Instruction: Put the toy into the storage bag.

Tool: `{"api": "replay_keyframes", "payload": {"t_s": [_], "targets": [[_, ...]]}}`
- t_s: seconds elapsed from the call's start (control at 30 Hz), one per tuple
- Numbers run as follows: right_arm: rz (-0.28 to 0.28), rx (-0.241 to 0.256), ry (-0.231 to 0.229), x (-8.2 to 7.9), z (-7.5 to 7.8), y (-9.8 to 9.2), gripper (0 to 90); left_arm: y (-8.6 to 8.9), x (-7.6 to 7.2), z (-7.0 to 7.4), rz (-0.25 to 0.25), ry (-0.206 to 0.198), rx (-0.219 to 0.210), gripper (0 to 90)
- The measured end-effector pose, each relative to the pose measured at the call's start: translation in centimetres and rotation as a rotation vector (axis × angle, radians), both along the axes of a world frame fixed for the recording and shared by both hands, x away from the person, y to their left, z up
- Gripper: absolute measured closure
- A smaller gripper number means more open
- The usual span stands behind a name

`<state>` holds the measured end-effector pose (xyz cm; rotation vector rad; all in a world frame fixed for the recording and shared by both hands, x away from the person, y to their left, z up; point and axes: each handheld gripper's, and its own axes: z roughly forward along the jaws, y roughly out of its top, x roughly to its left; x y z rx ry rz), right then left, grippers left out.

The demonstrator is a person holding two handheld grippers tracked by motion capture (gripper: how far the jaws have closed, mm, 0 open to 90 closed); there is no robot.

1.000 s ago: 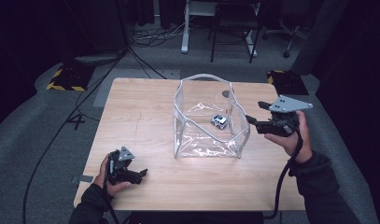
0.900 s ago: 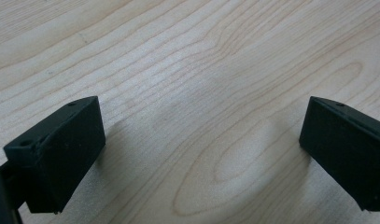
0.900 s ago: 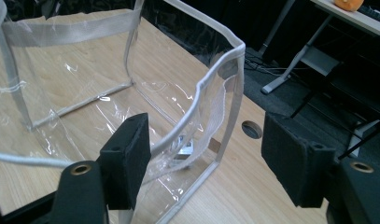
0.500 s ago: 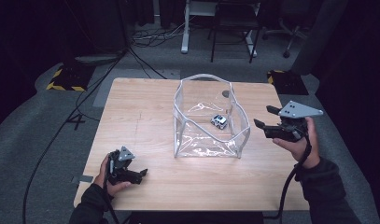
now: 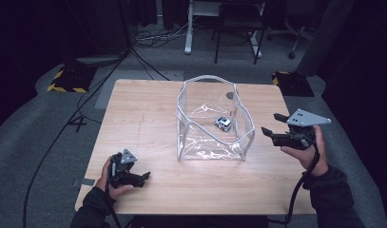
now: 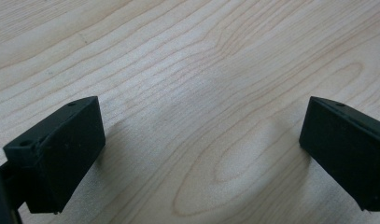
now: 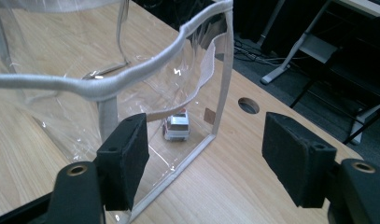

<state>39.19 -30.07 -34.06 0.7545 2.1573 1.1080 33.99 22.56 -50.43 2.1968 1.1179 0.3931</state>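
High view: you are holding the left gripper (image 5: 144,177) low over the near left part of the pale wooden table (image 5: 148,109), jaws spread, nothing between them. You are holding the right gripper (image 5: 270,124) above the table's right edge, jaws parted and empty, pointing at the clear soft plastic bag with white fabric trim (image 5: 214,145). The bag is standing open-topped at mid-table. The small white toy car (image 5: 223,123) is sitting inside it, toward the far right corner.

Left gripper view: the two black block-shaped jaws are standing wide apart over bare wood grain (image 6: 211,84), gripping nothing. They are casting soft shadows on the board; whether they are touching it cannot be told.

Right gripper view: the jaws, faced with black foam pads (image 7: 297,156), are standing well open and holding nothing. The bag's wavy white rim (image 7: 131,77) is sagging just ahead of the left jaw. Through the glossy wall the toy car (image 7: 176,126) is showing its rear, resting on the bag's floor. This view is also showing a round hole (image 7: 248,105) in the tabletop beyond the bag.
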Motion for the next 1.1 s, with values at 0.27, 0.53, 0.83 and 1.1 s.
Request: {"api": "replay_keyframes", "payload": {"t_s": [0.27,0.53,0.83,1.1], "targets": [[-0.007,-0.006,0.027,-0.2,-1.5,-0.5,31.8,0.0,0.0,0.0,0.0,0.0,0.0,0.4],[-0.01,-0.012,0.052,-0.2,-3.8,-1.2,32.1,0.0,0.0,0.0,0.0,0.0,0.001,0.4],[-0.027,-0.022,0.091,-0.2,-5.6,-1.6,32.4,0.0,0.0,0.0,0.0,0.0,0.0,0.4],[-0.034,-0.051,0.102,-0.4,-6.7,-1.9,32.5,0.0,0.0,0.0,0.0,0.0,0.0,0.4]]}}
